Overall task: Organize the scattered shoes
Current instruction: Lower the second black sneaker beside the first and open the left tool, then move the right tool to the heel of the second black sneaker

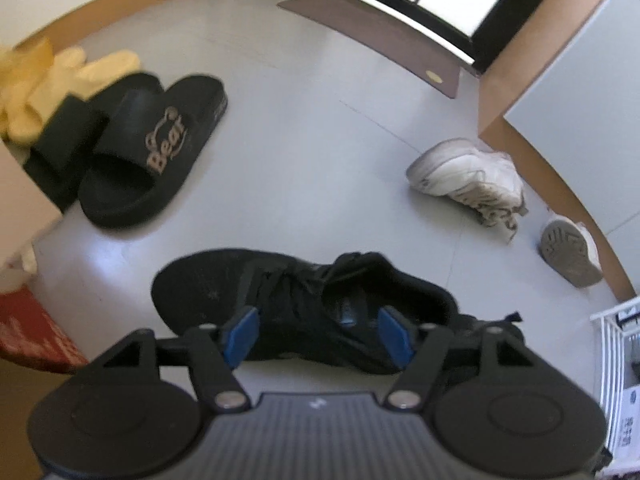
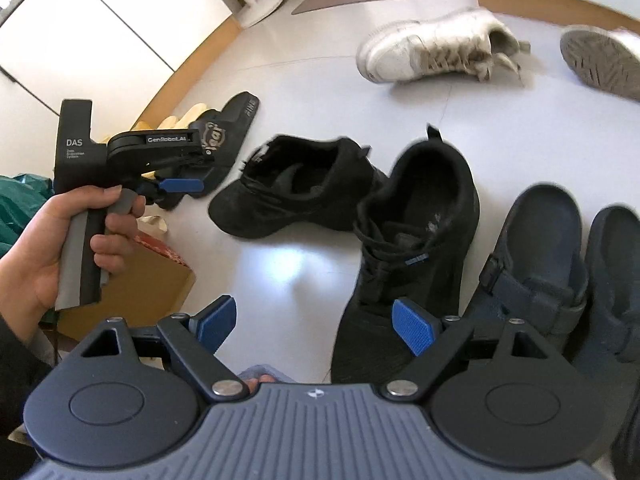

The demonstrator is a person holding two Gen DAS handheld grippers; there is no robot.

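Spreading under everything, a smooth pale grey floor (image 1: 304,128) meets a tan skirting board (image 1: 516,120) and brown doormat (image 1: 372,36). Black slides (image 1: 156,152) read "Bear". Two black knit sneakers (image 2: 416,232) lie beside two white ones (image 2: 432,46). Both left gripper (image 1: 318,334) and right gripper (image 2: 316,324) gape empty.

Two black sneakers (image 2: 348,200) lie touching on the floor (image 2: 312,92); the right gripper (image 2: 316,326) hovers open above, a hand (image 2: 68,236) holding the left gripper (image 2: 176,176) nearby
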